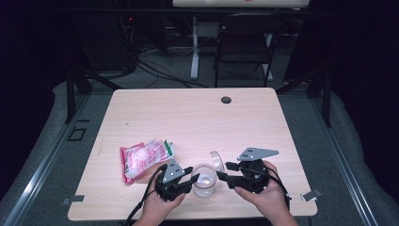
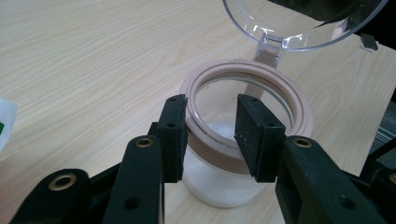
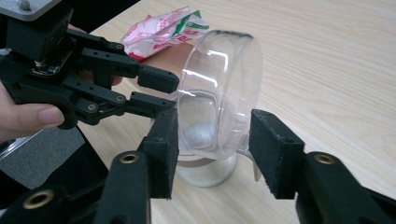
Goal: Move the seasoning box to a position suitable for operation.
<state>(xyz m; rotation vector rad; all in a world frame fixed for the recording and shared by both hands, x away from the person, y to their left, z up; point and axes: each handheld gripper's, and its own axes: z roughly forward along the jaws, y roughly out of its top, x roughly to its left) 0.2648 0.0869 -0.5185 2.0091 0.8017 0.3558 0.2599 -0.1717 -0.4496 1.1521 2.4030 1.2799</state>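
A clear jar (image 1: 204, 181) with a beige sealing ring (image 2: 285, 93) stands near the table's front edge, some white substance (image 2: 219, 191) at its bottom. Its hinged clear lid (image 1: 217, 160) is swung up and open. My left gripper (image 1: 192, 176) is shut on the jar from the left, its pads (image 2: 172, 135) against the near part of the rim. My right gripper (image 1: 222, 170) comes in from the right. In the right gripper view the upright lid (image 3: 219, 84) sits between my right gripper's (image 3: 217, 154) pads, which touch it on both sides.
A crumpled pink, white and green bag (image 1: 143, 159) lies left of the jar, behind the left gripper (image 3: 166, 91). A black round grommet (image 1: 226, 100) sits at the table's far edge. A dark chair (image 1: 247, 42) stands beyond the table (image 1: 188, 117).
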